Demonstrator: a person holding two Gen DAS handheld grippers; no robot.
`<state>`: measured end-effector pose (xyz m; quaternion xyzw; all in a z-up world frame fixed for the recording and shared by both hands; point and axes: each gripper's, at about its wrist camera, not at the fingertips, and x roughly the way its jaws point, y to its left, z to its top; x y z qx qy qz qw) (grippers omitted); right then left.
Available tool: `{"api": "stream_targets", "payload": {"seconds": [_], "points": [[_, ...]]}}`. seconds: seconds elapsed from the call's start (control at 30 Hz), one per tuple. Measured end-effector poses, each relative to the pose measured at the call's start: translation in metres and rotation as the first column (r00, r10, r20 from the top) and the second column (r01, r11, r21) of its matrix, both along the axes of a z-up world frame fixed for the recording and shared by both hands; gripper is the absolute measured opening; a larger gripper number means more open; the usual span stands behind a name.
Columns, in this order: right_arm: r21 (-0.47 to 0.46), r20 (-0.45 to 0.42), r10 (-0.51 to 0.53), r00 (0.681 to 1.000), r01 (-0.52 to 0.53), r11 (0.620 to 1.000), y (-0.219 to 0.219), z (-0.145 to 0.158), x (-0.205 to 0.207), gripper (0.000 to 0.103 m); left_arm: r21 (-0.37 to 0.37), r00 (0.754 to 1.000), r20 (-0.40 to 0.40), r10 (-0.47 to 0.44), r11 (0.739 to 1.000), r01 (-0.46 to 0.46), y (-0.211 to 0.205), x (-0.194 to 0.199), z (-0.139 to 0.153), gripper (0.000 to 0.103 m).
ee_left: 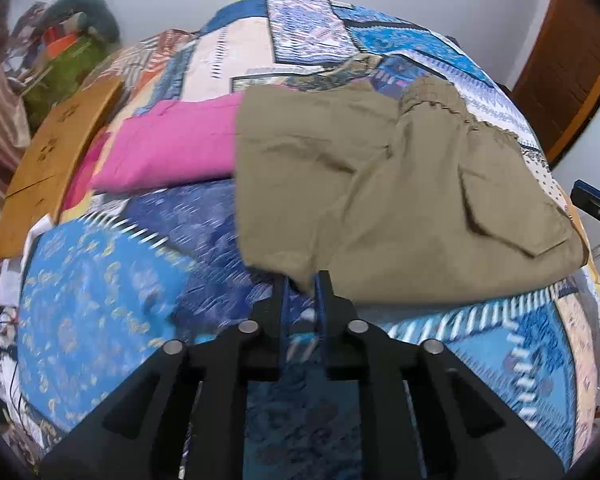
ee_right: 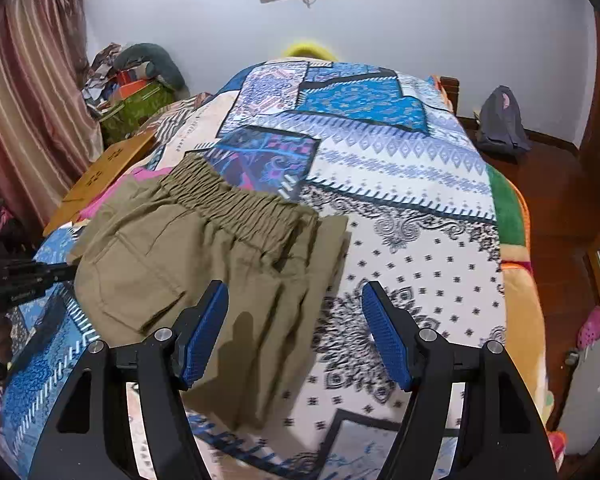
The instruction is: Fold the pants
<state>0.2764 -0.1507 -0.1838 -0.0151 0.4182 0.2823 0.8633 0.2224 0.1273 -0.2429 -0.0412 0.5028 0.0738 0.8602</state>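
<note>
While the khaki pants [ee_right: 204, 264] lie folded into a compact stack on the patterned bedspread [ee_right: 412, 248], left of centre in the right wrist view, the task appears to be in a late folding step. The elastic waistband [ee_right: 228, 200] lies toward the top of the frame and a flapped pocket [ee_left: 512, 216] faces up. The left gripper [ee_left: 302, 284], at lower centre of its own view, has its jaws nearly together at the near fabric edge; whether cloth is pinched cannot be told. The right gripper [ee_right: 296, 332] hovers spread wide, one pad over the stack's near edge. A further fold or smoothing would probably call for lifting that edge evenly. A pink cloth [ee_left: 172, 148] lies left of the pants. Beyond stand a wooden board [ee_right: 104, 168], a striped curtain [ee_right: 32, 92], a grey backpack [ee_right: 500, 120] and a pale wall [ee_right: 420, 20].
</note>
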Motion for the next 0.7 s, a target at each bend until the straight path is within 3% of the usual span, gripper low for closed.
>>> {"api": "stream_targets", "payload": {"seconds": [0.07, 0.17, 0.3, 0.5, 0.63, 0.7], "points": [[-0.001, -0.007, 0.0, 1.0, 0.0, 1.0, 0.001, 0.0, -0.005, 0.067, 0.037, 1.0, 0.007, 0.014, 0.999, -0.014, 0.005, -0.006, 0.004, 0.015], [0.002, -0.002, -0.016, 1.0, 0.016, 1.0, 0.0, 0.005, -0.009, 0.067, 0.018, 0.999, 0.028, 0.032, 0.999, -0.033, 0.022, -0.006, 0.016, 0.018], [0.001, -0.008, -0.05, 0.999, 0.05, 0.999, 0.003, 0.007, 0.0, 0.067, 0.005, 0.996, 0.08, 0.036, 0.999, -0.037, 0.038, 0.014, 0.031, 0.055], [-0.057, -0.072, -0.058, 0.996, 0.054, 0.997, 0.023, -0.01, 0.021, 0.067, -0.038, 0.998, 0.051, -0.028, 0.999, 0.03, 0.041, 0.058, 0.022, 0.056], [-0.056, -0.178, -0.05, 0.983, 0.04, 0.998, 0.03, -0.034, 0.04, 0.067, -0.057, 0.996, 0.012, -0.09, 0.994, 0.09, 0.043, 0.077, 0.004, 0.06], [-0.055, -0.242, -0.04, 0.969, 0.027, 0.998, 0.033, -0.049, 0.049, 0.073, -0.07, 0.994, -0.013, -0.109, 0.992, 0.108, 0.045, 0.085, -0.009, 0.06]]}}
